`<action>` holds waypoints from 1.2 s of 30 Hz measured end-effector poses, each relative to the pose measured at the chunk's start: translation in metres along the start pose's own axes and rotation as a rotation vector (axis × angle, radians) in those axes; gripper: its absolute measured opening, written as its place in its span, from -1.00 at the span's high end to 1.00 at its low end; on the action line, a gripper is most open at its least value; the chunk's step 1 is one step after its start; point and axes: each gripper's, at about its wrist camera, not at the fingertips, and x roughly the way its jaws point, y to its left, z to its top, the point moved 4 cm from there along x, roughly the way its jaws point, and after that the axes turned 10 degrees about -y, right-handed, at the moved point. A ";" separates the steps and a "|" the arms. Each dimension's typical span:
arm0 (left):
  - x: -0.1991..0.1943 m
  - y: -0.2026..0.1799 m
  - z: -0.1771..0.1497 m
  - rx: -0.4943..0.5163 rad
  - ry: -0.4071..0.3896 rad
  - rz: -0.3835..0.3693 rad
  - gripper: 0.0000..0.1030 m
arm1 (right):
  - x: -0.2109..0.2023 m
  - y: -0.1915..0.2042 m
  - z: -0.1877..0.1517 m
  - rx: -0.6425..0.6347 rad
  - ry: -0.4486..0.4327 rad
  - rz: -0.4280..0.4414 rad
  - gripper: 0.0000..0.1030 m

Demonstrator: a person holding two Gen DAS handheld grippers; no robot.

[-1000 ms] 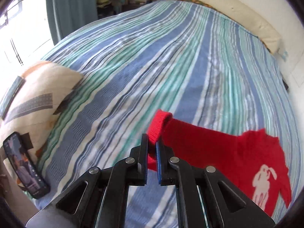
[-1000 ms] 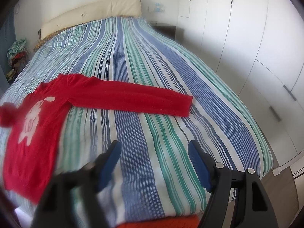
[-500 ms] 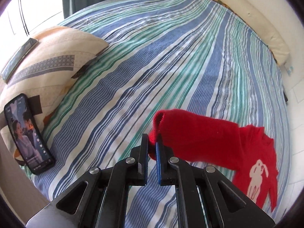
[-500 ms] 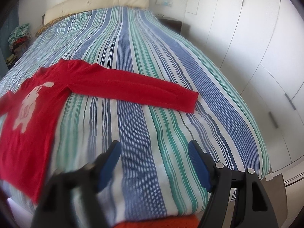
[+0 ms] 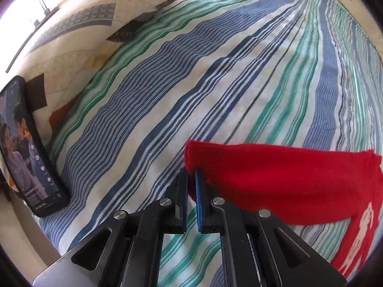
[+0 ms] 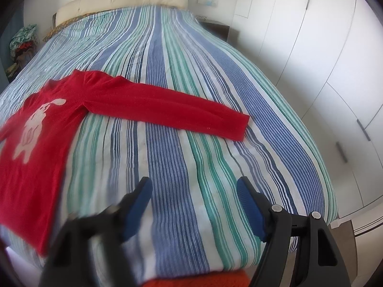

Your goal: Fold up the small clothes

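Observation:
A small red sweater [image 6: 47, 124] with a white rabbit print lies on the striped bed [image 6: 172, 76]. One sleeve [image 6: 172, 110] stretches flat to the right. My left gripper [image 5: 191, 174] is shut on the cuff of the other sleeve [image 5: 275, 177], low over the bedspread, with the sleeve stretched out to the right toward the body. My right gripper [image 6: 194, 191] stands open above bare bedspread near the foot of the bed, nothing between its blue pads [image 6: 249, 205]; the flat sleeve lies well beyond it.
A lit phone [image 5: 28, 150] leans against a patterned cushion [image 5: 79, 33] at the bed's left edge. White wardrobe doors [image 6: 323, 59] run along the right side. A cream headboard [image 6: 124, 2] is at the far end. An orange-red fabric [image 6: 198, 279] shows at the bottom edge.
My left gripper has come down toward the bed and moved left with the cuff, drawing the sleeve out; phone and cushion now look nearer. The right gripper has stayed open, hardly moving.

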 end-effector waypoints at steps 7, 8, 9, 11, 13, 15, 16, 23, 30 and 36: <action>0.013 0.013 -0.002 0.054 -0.049 0.156 1.00 | 0.002 0.003 -0.001 -0.017 0.009 -0.009 -0.41; 0.011 0.013 -0.002 0.049 -0.053 0.132 1.00 | 0.003 0.003 -0.001 -0.019 0.011 -0.009 -0.41; 0.006 0.013 -0.003 0.055 -0.061 0.127 0.92 | 0.003 0.004 -0.001 -0.022 0.012 -0.008 -0.41; -0.009 0.008 -0.007 0.089 -0.087 0.125 0.46 | 0.002 0.006 -0.001 -0.033 0.011 -0.009 -0.41; -0.035 0.000 -0.011 0.124 -0.164 0.146 -0.12 | 0.001 0.007 -0.001 -0.041 0.005 -0.014 -0.41; -0.064 -0.017 -0.012 0.146 -0.257 0.105 -0.44 | 0.001 0.007 0.000 -0.042 0.004 -0.015 -0.41; -0.077 -0.029 -0.012 0.154 -0.287 0.063 -0.47 | 0.002 0.006 0.000 -0.040 0.007 -0.016 -0.41; -0.089 -0.160 -0.026 0.277 -0.251 -0.263 -0.53 | 0.004 0.010 -0.001 -0.056 0.024 -0.025 -0.41; -0.046 -0.218 -0.045 0.288 -0.176 -0.240 -0.52 | 0.005 0.011 -0.003 -0.080 0.036 -0.047 -0.41; -0.012 -0.166 -0.050 0.295 -0.133 -0.086 -0.57 | 0.008 0.015 -0.005 -0.100 0.049 -0.048 -0.41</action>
